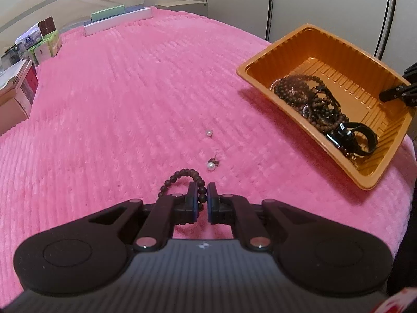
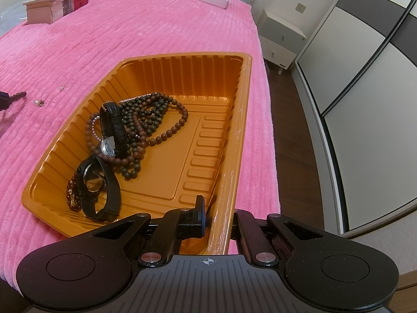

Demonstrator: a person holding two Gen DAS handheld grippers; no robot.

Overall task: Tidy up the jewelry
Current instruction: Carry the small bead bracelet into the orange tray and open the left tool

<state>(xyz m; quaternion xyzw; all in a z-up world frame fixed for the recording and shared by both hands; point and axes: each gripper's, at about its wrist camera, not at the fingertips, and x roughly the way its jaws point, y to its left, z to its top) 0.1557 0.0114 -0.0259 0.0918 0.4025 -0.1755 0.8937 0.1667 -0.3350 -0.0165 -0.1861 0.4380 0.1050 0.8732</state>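
Note:
My left gripper (image 1: 202, 195) is shut on a dark brown bead bracelet (image 1: 182, 176), whose loop stands up from the pink blanket (image 1: 117, 104). Just beyond it lie a pearl earring (image 1: 210, 165) and a second pearl (image 1: 209, 132). The orange plastic tray (image 2: 245, 99) sits at the blanket's right edge and holds bead necklaces (image 2: 148, 120), two black watches (image 2: 114, 127) and a red bead bracelet (image 2: 71, 193). My right gripper (image 2: 219, 216) is shut on the tray's near wall, one finger (image 2: 199, 208) inside and the other hidden outside it.
Boxes line the far edge of the blanket: a long white box (image 1: 117, 22), green packs (image 1: 47, 47) and a wooden box (image 2: 47, 7). The blanket drops off right of the tray to a wooden floor (image 2: 294, 130), with a white nightstand (image 2: 281, 39) and wardrobe doors (image 2: 365, 78) beyond.

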